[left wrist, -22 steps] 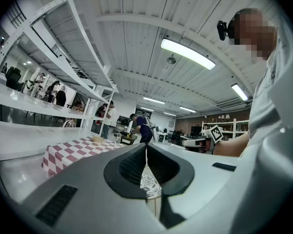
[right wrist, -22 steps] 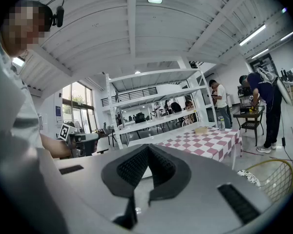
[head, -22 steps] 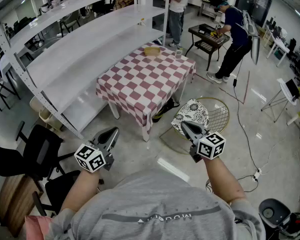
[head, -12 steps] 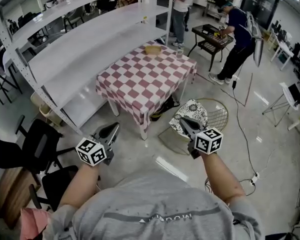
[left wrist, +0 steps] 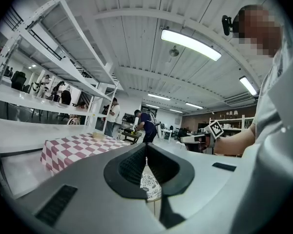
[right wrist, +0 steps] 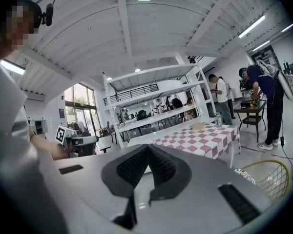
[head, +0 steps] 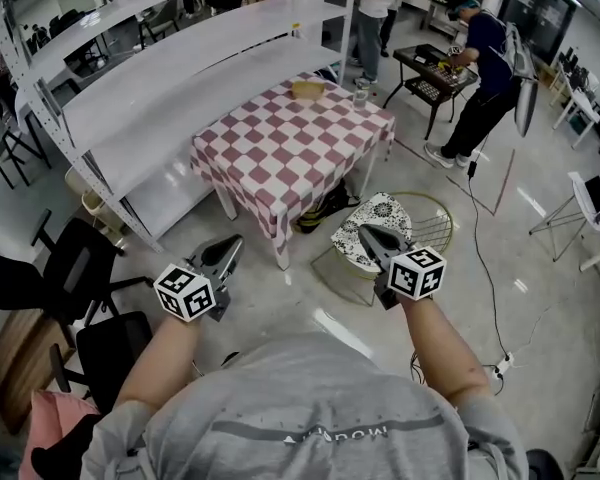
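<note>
Left gripper [head: 226,251] and right gripper [head: 367,238] were both pressed together, empty. One checkered table [head: 280,148] stood at 12 o'clock, and one patterned cushion [head: 382,210] lay just beyond the right gripper.

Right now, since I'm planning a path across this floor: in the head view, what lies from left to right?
Black chair → left gripper → right gripper → yellow wire chair → folding stand

checkered table [head: 290,148], white shelving [head: 180,68], glossy grey floor [head: 280,293], ceiling strip lights [left wrist: 190,45]
</note>
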